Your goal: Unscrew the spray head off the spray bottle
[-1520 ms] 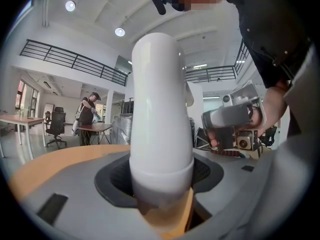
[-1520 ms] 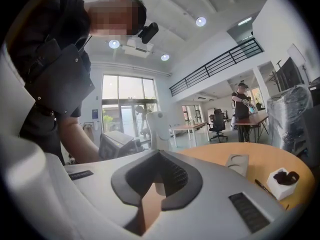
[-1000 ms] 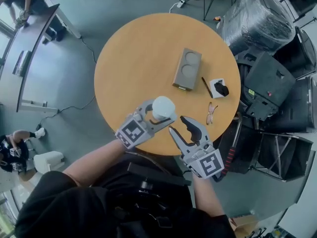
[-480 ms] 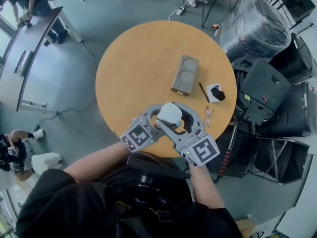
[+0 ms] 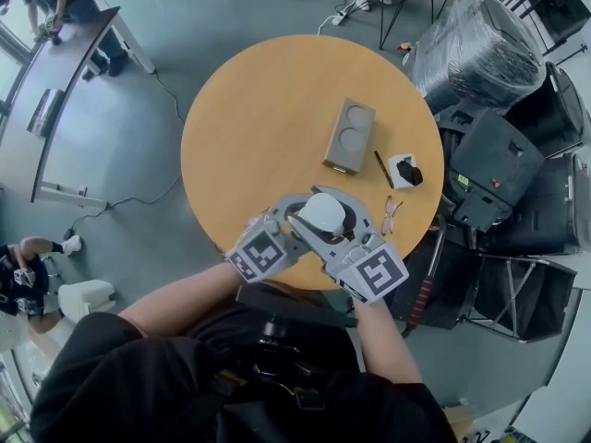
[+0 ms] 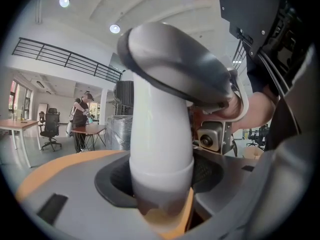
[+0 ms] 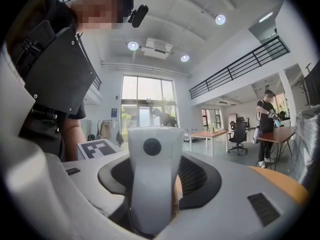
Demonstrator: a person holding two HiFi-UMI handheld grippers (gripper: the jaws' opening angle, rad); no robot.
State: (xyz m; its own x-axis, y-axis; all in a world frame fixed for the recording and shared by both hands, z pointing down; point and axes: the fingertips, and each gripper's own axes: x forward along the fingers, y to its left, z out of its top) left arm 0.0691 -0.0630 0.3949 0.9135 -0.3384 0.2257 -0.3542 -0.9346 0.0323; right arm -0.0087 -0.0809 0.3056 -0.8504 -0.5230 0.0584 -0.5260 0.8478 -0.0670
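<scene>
White spray bottle [image 5: 322,216] upright at round wooden table's [image 5: 268,109] near edge, long axis vertical, contents not visible. Left gripper [image 6: 162,206] jaws clamp bottle; right gripper [image 7: 151,209] jaws closing round spray head [image 7: 151,156], nozzle facing right gripper's camera.

Spray bottle [image 5: 322,213] perhaps on table [image 5: 263,109], holder [image 5: 349,137] behind

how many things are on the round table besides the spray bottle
4: a grey block with two round hollows, a dark pen beside it, a small white box holding something black, and glasses near the table edge. The spray bottle may hide more.
</scene>
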